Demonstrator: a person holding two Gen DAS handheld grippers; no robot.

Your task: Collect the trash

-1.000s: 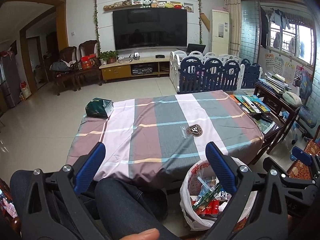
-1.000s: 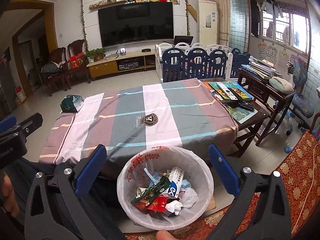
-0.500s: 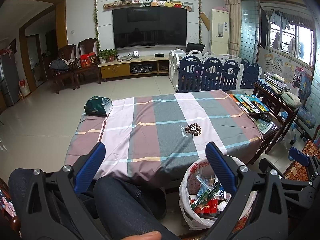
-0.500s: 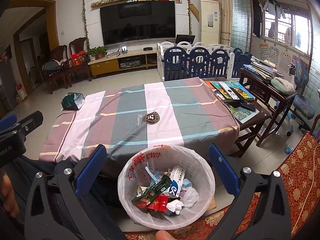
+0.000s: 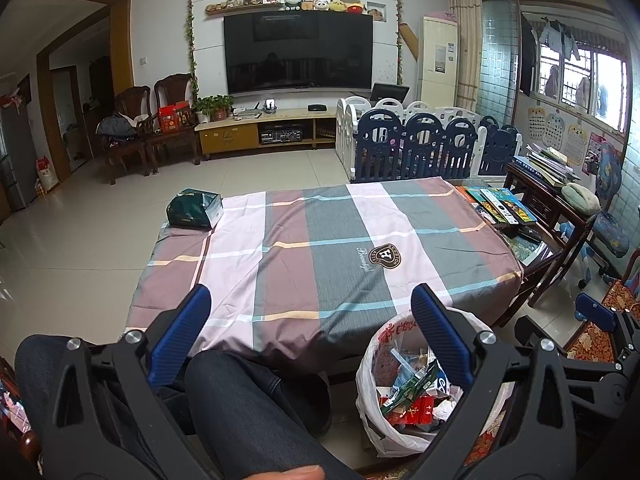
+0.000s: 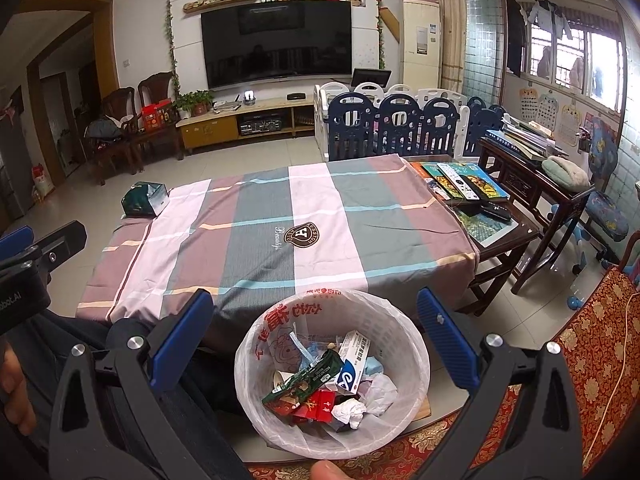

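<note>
The table (image 6: 280,216) is lying before you under a striped cloth, the bin (image 6: 404,336) is standing by its near edge holding the trash (image 6: 320,384), your left gripper (image 5: 310,332) and right gripper (image 6: 316,336) are both staying wide open, gripping nothing.

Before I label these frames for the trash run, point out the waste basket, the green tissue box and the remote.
waste basket (image 6: 416,354), right wrist view, right rim.
green tissue box (image 5: 192,210), left wrist view, top face.
remote (image 6: 460,180), right wrist view, middle of body.
</note>
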